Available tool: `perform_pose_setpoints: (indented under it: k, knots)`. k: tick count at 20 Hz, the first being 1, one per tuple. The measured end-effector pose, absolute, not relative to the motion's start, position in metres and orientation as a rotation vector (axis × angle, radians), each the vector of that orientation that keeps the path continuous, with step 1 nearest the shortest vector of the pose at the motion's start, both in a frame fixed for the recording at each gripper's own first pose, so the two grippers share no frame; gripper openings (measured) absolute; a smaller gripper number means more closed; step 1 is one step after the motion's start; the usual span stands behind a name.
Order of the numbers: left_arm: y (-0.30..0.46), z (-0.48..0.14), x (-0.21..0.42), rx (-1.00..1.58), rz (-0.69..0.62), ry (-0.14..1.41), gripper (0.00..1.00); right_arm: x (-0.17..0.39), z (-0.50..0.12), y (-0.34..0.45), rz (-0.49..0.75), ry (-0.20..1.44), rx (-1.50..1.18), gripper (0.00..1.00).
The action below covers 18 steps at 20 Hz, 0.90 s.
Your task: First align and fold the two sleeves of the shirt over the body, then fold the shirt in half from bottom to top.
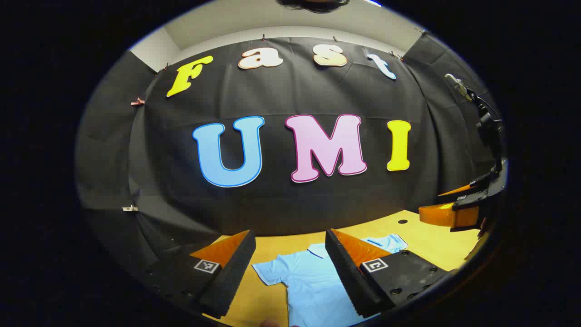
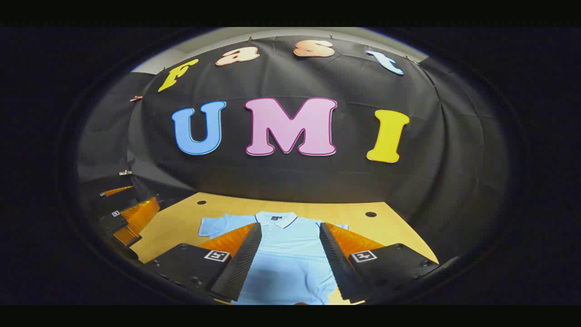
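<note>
A light blue polo shirt (image 1: 313,281) lies flat on the wooden table (image 1: 417,231), collar toward the wall and both short sleeves spread out. My left gripper (image 1: 288,235) is open above the shirt's left part, with the left sleeve (image 1: 268,272) showing between its fingers. In the right gripper view the shirt (image 2: 288,259) lies straight ahead, its collar (image 2: 275,219) centred. My right gripper (image 2: 290,225) is open over the shirt's body and holds nothing. Each gripper also appears in the other's view, the right gripper (image 1: 458,209) at the far right and the left gripper (image 2: 131,218) at the far left.
The table (image 2: 181,227) ends at the black cloth wall behind the shirt. Small round holes (image 2: 371,214) mark the tabletop near its far corners. Bare wood lies on both sides of the shirt. A dark stand (image 1: 485,122) rises at the right edge.
</note>
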<state>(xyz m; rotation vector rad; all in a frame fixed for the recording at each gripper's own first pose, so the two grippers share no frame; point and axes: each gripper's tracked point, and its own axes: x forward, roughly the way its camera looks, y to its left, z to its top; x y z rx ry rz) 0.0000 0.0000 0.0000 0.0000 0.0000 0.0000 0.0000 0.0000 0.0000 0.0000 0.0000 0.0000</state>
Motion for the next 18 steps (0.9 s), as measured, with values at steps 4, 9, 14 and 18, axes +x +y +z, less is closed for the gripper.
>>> perform_pose_setpoints:
  k: [4, 9, 14, 18]
  knots:
    - [0.003, -0.002, 0.005, -0.012, 0.001, 0.012, 0.98, 0.004, -0.001, 0.004, 0.003, 0.000, 0.007, 0.81]
    - [-0.001, -0.011, 0.005, -0.009, -0.008, 0.041, 0.98, 0.005, -0.004, 0.004, 0.001, 0.008, 0.014, 0.81]
    - [-0.002, -0.011, 0.004, -0.010, -0.009, 0.041, 0.98, 0.007, -0.007, 0.003, 0.002, 0.014, 0.013, 0.81]
    - [-0.007, -0.013, 0.006, -0.012, -0.012, 0.043, 0.98, 0.011, -0.012, 0.001, 0.005, 0.026, -0.001, 0.81]
